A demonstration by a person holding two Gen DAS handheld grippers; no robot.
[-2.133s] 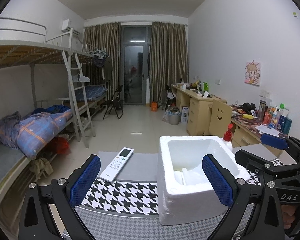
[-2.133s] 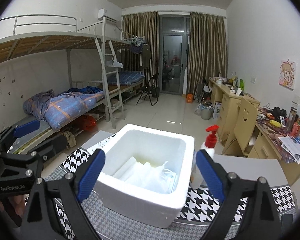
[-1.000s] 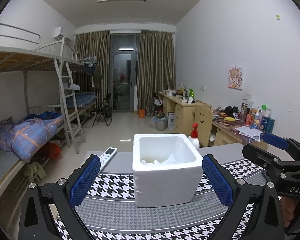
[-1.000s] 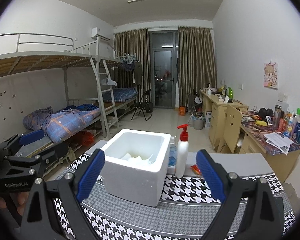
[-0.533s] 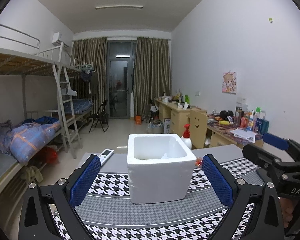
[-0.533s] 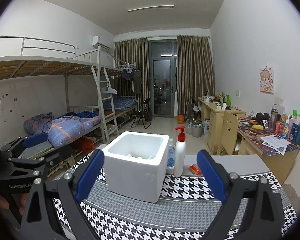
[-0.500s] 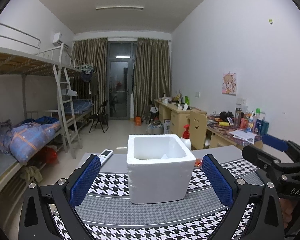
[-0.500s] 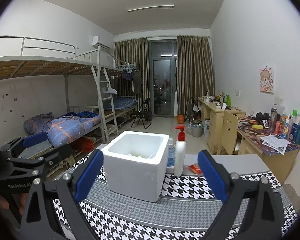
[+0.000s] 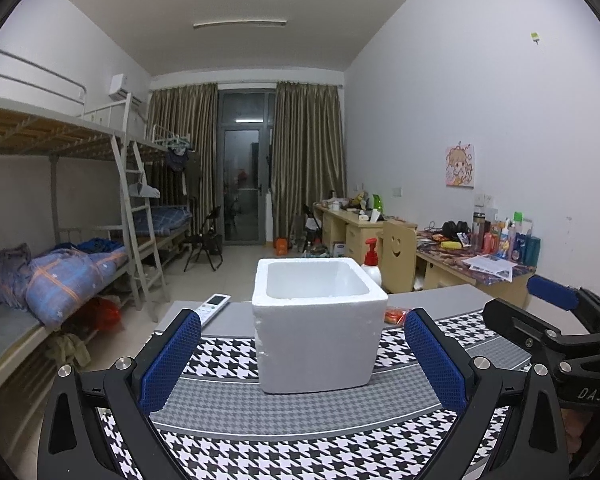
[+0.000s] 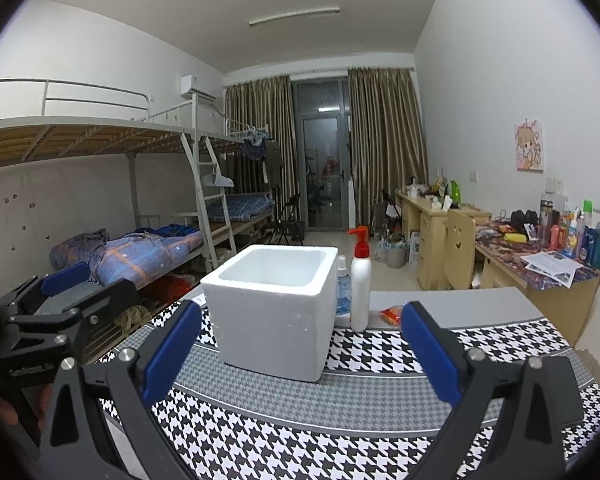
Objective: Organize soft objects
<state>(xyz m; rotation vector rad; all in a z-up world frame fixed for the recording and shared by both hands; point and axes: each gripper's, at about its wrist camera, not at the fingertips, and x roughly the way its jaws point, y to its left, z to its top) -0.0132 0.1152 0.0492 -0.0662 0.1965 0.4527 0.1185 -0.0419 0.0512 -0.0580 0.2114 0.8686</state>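
A white foam box [image 9: 316, 332] stands open-topped on the houndstooth table mat [image 9: 300, 452]; it also shows in the right wrist view [image 10: 274, 314]. Its contents are hidden below the rim from here. My left gripper [image 9: 302, 364] is open and empty, held back from the box at the near side. My right gripper [image 10: 300, 354] is open and empty, also back from the box. The right gripper shows at the right edge of the left wrist view [image 9: 556, 332]; the left gripper shows at the left edge of the right wrist view [image 10: 60, 304].
A white pump bottle with a red top [image 10: 360, 284] and a small clear bottle [image 10: 343, 288] stand right of the box. A small orange packet [image 10: 392, 315] lies beside them. A white remote [image 9: 212, 306] lies at the far left. Bunk beds stand left, desks right.
Both grippers have pulled back and dropped lower, so the box looks smaller and its inside is no longer seen. Both stayed open.
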